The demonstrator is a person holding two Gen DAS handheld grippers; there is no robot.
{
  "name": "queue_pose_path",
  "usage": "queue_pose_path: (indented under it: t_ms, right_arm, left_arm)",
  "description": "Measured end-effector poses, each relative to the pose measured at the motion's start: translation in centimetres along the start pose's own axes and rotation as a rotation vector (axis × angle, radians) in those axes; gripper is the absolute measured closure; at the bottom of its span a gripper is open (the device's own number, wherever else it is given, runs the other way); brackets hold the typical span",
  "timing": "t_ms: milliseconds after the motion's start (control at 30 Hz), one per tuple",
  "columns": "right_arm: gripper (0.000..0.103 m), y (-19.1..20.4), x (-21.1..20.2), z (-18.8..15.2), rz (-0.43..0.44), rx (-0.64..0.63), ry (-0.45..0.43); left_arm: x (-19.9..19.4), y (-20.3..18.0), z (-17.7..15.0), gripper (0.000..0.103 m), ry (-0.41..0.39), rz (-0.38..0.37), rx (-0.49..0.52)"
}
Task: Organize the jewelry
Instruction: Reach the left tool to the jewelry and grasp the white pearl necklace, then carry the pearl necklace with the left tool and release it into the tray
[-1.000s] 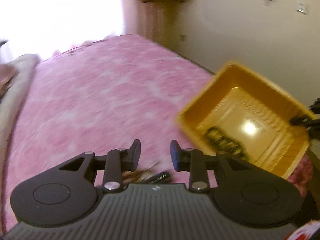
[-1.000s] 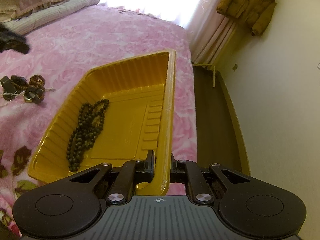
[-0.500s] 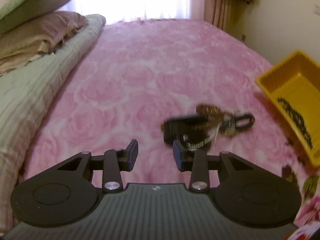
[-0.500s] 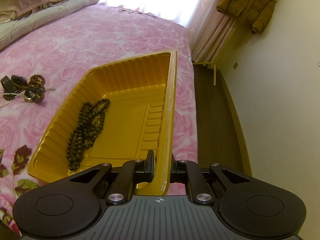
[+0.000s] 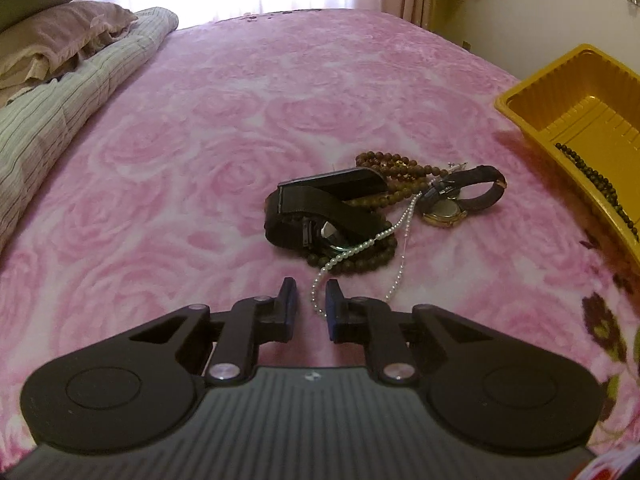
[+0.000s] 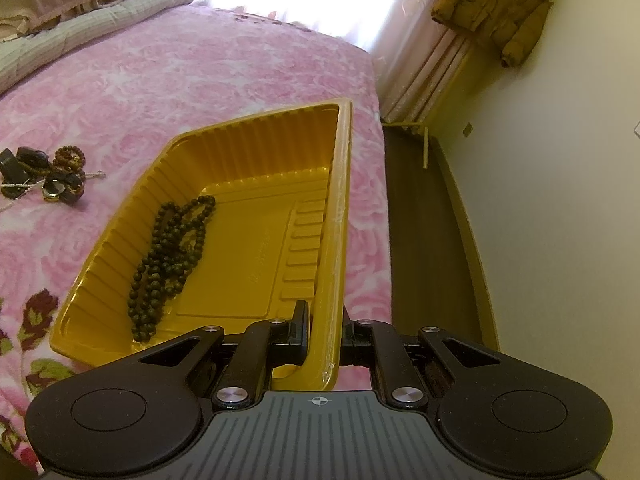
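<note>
A jewelry pile lies on the pink bedspread: a black watch [image 5: 320, 208], brown bead strands [image 5: 384, 160], a gold-faced watch with a brown strap [image 5: 448, 208] and a pearl necklace [image 5: 372, 242]. My left gripper [image 5: 311, 292] is low at the pile's near edge, its jaws closing. The end loop of the pearl strand lies between them, and a gap still shows. My right gripper [image 6: 324, 320] is shut on the near rim of the yellow tray [image 6: 256, 148]. A dark bead necklace [image 6: 168, 256] lies in the tray. The same pile [image 6: 48, 176] shows left of the tray.
Pillows and a folded striped blanket [image 5: 60, 100] line the bed's left side. The yellow tray [image 5: 532, 120] sits right of the pile. Past the bed's right edge is dark floor [image 6: 424, 240], and a brown jacket [image 6: 496, 4] hangs by the curtain.
My left gripper swung away from the tray and came down to the jewelry pile, its jaws narrowing around the pearl strand. The right gripper and tray stayed still.
</note>
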State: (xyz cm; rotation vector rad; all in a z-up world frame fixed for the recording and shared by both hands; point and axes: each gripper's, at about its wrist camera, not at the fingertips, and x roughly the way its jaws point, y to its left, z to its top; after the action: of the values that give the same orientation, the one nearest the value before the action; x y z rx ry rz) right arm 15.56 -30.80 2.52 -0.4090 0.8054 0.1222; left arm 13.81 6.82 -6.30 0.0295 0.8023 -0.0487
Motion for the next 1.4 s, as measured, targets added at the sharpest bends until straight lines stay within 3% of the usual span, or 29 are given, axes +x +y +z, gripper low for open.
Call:
queue_pose_path:
  t_ms: [67, 267, 700, 967, 1200, 1400]
  right_arm:
    - [0.091, -0.1, 0.1, -0.1, -0.003, 0.003, 0.002]
    - [0.091, -0.1, 0.2, -0.2, -0.006, 0.005, 0.006]
    - [0.091, -0.1, 0.1, -0.2, -0.006, -0.003, 0.001]
    - [0.091, 0.0, -0.2, 0.0, -0.007, -0.009, -0.003]
    - [0.092, 0.0, -0.3, 0.0, -0.006, -0.01, -0.005]
    - [0.092, 0.0, -0.3, 0.0, -0.006, -0.01, -0.005]
  left_arm:
    - [0.0, -0.1, 0.2, 0.101, 0.007, -0.008, 0.009]
    - [-1.9, -0.7, 2.0, 0.101, 0.0, -0.047, 0.081]
    - [-9.2, -3.1, 13.1, 0.101, -0.262, -0.107, 0.202]
    - [-12.1, -4.9, 17.1, 0.101, -0.361, -0.142, 0.237]
    - [-13.5, -7.6, 18.7, 0.101, -0.387, -0.227, 0.285]
    - [-14.1, -11.3, 19.8, 0.101, -0.402, -0.35, 0.304]
